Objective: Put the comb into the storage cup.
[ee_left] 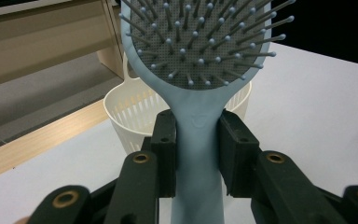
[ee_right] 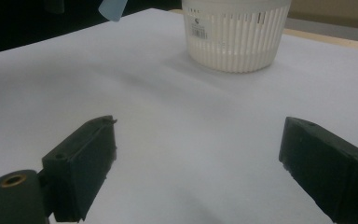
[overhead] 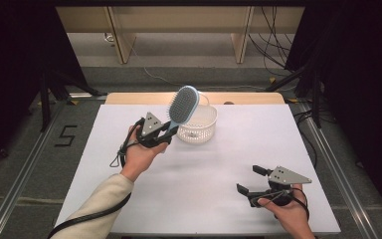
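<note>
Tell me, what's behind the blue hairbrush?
A white slotted basket stands on the table right behind the hairbrush, which the left tool clamps by its handle. The brush head covers most of the basket's opening, so whatever is inside stays hidden.

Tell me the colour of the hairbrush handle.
Light blue hairbrush handle; clearest in the left gripper view.
</note>
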A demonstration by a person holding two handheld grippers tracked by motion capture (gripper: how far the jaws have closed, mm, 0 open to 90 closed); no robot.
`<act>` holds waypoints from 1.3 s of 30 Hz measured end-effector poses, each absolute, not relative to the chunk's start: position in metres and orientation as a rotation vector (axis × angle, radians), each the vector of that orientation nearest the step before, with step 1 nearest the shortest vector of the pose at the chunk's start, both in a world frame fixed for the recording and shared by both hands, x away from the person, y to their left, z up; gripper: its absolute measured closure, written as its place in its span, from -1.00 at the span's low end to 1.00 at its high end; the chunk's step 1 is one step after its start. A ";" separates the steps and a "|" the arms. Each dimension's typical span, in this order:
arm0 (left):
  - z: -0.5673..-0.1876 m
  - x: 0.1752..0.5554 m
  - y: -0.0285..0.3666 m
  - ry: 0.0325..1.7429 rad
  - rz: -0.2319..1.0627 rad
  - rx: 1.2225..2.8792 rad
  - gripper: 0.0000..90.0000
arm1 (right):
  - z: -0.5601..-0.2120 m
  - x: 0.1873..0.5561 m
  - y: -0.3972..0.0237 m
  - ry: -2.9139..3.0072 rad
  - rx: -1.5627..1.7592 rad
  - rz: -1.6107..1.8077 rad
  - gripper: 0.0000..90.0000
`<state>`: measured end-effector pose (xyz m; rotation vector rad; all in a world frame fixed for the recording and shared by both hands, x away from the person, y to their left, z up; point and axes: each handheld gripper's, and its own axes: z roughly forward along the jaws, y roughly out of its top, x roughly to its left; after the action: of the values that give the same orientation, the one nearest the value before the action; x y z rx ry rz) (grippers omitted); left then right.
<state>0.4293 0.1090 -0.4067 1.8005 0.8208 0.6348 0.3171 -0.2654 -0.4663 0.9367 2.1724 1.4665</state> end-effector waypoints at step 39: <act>-0.399 0.442 0.099 0.811 0.642 1.798 0.55 | -0.467 0.318 -0.265 2.171 0.939 1.473 -0.74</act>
<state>0.4421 0.0992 -0.3988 1.7976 0.8113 0.6419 0.3175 -0.2654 -0.4667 0.9394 2.1712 1.4727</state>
